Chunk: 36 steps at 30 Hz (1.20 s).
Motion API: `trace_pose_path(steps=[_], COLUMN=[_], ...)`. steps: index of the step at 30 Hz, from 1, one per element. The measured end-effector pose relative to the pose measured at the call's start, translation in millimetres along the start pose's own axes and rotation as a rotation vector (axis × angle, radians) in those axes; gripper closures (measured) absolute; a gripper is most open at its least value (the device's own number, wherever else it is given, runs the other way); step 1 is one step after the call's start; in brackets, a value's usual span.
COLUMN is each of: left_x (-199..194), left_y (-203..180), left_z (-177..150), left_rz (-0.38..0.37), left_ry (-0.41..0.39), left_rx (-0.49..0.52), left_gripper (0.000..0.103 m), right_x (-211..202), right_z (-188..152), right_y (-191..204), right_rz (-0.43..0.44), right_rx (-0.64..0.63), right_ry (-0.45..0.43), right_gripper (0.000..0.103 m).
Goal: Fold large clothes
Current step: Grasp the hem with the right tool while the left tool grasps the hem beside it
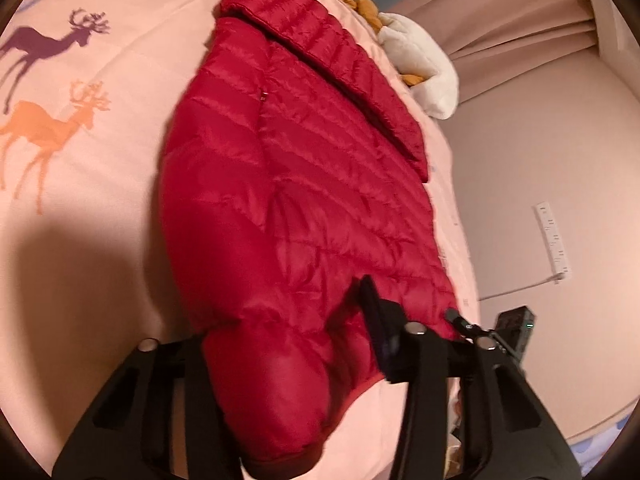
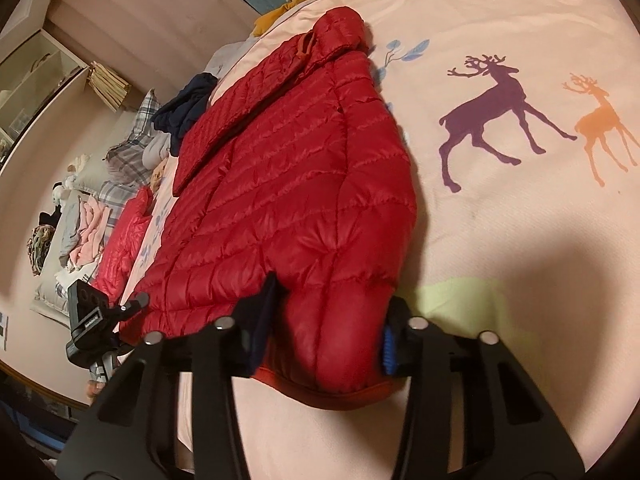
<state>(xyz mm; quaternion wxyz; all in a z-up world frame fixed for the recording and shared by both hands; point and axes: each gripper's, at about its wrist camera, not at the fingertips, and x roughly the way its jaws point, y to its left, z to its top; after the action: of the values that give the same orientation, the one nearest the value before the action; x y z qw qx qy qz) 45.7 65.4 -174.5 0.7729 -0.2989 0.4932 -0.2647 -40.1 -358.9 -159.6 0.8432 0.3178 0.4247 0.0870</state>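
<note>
A red quilted down jacket (image 1: 304, 184) lies flat on a pink bedspread (image 1: 100, 208) printed with deer, collar at the far end and hem towards me. In the left wrist view my left gripper (image 1: 288, 320) is shut on a puffy hem corner; one finger (image 1: 374, 316) shows and the other is hidden behind the fabric. In the right wrist view my right gripper (image 2: 332, 300) is shut on a hem corner of the jacket (image 2: 288, 184), which bulges between its fingers (image 2: 264, 312). The other tool's black body shows at each view's side (image 1: 514, 328) (image 2: 86, 312).
A white and yellow plush toy (image 1: 424, 68) lies beyond the collar. A dark navy garment (image 2: 188, 104), a second red jacket (image 2: 128, 236) and a heap of clothes (image 2: 84, 232) lie past the bed's edge. A white power strip (image 1: 554, 236) is on the floor.
</note>
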Motion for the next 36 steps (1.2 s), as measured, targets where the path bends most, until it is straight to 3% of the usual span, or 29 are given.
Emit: trace_pose_path(steps=[5,11,22,36], left_x=[-7,-16,-26,-48], left_y=[-6,-27,-54,-81], left_z=[-1,-1,-2,-3], left_rz=[0.073,0.149,0.197,0.191], left_ry=[-0.031,-0.082,-0.125,-0.175], left_rx=[0.023,0.106,0.208,0.297], left_gripper=[0.082,0.085,0.087,0.087], right_x=[-3,-10,-22,-47], right_z=[0,1,5,13], right_y=[9,21,36,50], right_rz=[0.002,0.022,0.051,0.149], right_rx=[-0.029,-0.052,-0.103,-0.158], right_ry=[-0.026,-0.06,-0.086,-0.119], right_gripper=[0.077,0.084,0.087,0.088])
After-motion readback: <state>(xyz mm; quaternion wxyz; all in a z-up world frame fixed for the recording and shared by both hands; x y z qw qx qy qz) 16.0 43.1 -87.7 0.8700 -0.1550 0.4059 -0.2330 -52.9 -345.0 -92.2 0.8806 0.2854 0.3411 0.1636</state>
